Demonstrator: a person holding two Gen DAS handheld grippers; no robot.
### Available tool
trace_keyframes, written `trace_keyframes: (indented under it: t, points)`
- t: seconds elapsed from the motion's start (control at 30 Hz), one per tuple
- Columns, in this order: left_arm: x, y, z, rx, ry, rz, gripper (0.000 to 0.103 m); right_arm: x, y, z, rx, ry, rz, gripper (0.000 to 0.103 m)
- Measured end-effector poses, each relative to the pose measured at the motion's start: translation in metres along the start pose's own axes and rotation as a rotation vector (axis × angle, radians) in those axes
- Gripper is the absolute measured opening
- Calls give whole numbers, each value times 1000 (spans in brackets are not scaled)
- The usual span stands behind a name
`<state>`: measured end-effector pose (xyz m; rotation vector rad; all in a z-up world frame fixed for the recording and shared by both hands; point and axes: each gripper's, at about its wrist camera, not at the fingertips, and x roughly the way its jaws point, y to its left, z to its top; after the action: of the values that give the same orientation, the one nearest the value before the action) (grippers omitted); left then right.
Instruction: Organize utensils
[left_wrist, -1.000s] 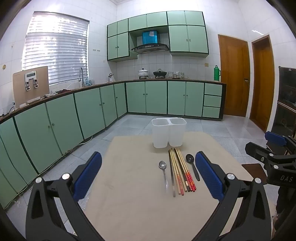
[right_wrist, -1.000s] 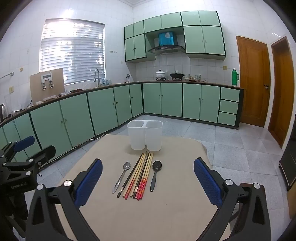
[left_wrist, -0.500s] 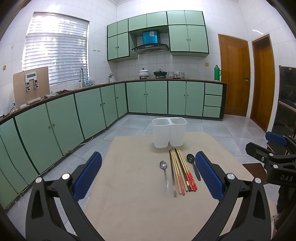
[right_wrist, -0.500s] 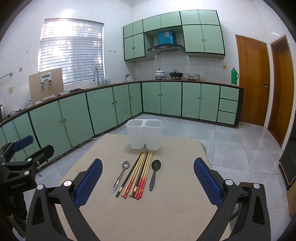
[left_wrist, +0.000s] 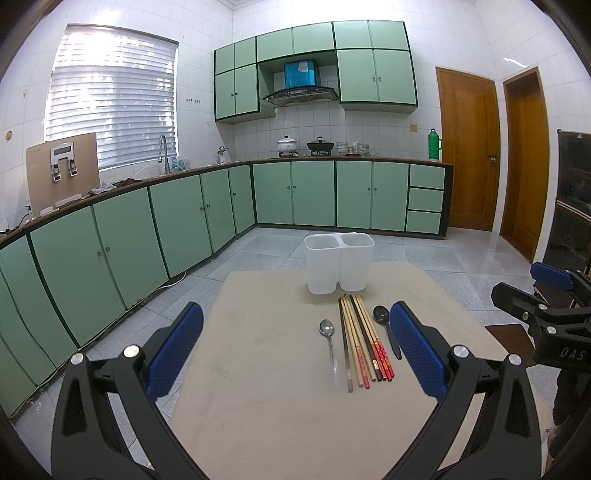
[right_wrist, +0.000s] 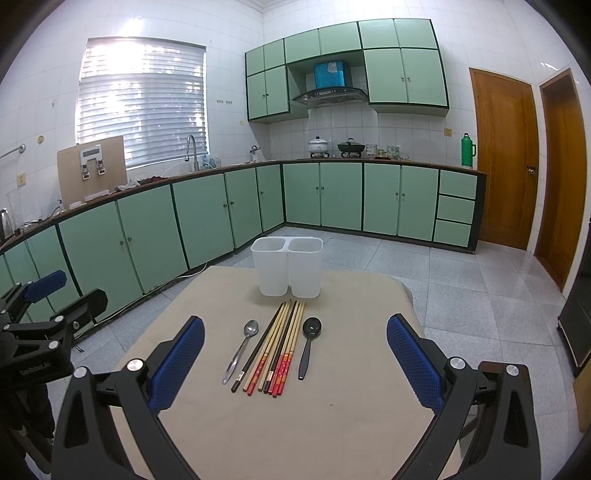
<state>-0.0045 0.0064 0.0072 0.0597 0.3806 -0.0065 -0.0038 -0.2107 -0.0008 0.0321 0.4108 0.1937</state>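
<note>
Left wrist view: left gripper (left_wrist: 295, 350) spread wide, holding nothing, above the beige table mat (left_wrist: 258, 406). White two-compartment plastic holder (left_wrist: 338, 263) at 12 o'clock, both compartments empty. Silver metal spoon (left_wrist: 330, 343), bundle of wooden chopsticks (left_wrist: 364, 343) and black plastic spoon (left_wrist: 386, 328) flat on the mat, just short of the holder.

Right wrist view: right gripper (right_wrist: 295, 360) likewise wide, empty. Advisable: descend over one handle end at 6 o'clock, close squarely across the shaft, lift clear of neighbours before tipping into a compartment.

Silver spoon (right_wrist: 242, 349), chopsticks (right_wrist: 277, 349), black spoon (right_wrist: 309, 343) flat side by side before upright white two-compartment holder (right_wrist: 287, 266).
</note>
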Motion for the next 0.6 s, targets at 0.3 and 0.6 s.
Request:
trace_keyframes:
  t: [0.3,0.6]
  points:
    - [-2,3,1,-2,0,1,98,0,-1,-1,2,-1,1,97]
    - [-2,5,0,-3,3,3,98,0,-4,-3,2,0,1,97]
